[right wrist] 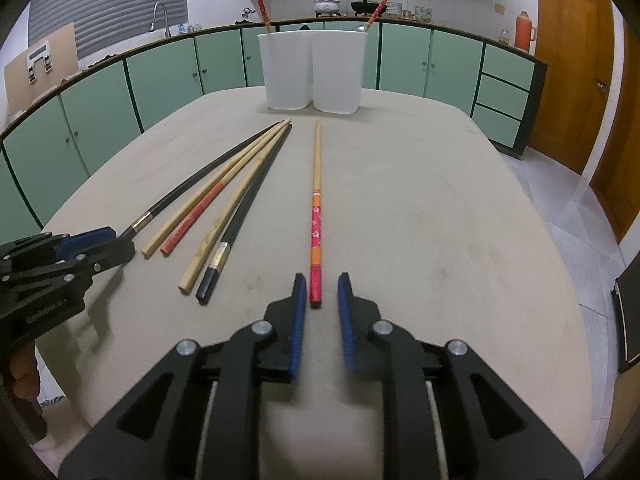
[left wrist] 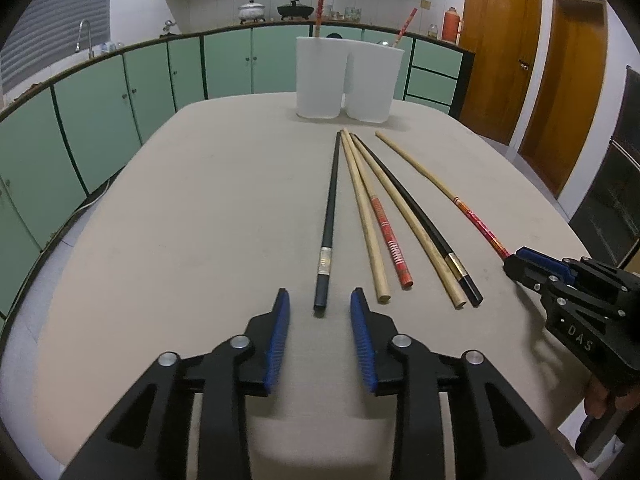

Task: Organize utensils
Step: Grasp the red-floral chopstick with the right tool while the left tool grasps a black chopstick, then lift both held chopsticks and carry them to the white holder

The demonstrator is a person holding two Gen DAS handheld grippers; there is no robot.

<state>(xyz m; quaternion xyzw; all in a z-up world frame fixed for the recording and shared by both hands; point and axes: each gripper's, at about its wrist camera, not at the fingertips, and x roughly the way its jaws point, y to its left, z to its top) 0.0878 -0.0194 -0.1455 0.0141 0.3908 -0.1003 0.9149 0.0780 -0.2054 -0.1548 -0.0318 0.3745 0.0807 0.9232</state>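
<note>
Your left tongs [left wrist: 320, 316] hang open over the tabletop [left wrist: 192, 208], gripping nothing, with the thick end of a black chopstick [left wrist: 329, 224] lined up just ahead of the gap. Your right tongs [right wrist: 322, 292] are open too, straddling the butt of the flowered red chopstick [right wrist: 316, 240], likely to pinch it. Four more chopsticks fan out between them, tips toward the two white holders [right wrist: 312, 72], each already holding one patterned chopstick.

Left gripper [left wrist: 320, 304] and right gripper [right wrist: 320, 286], both low, level, jaws parted; right apparently narrower.
</note>
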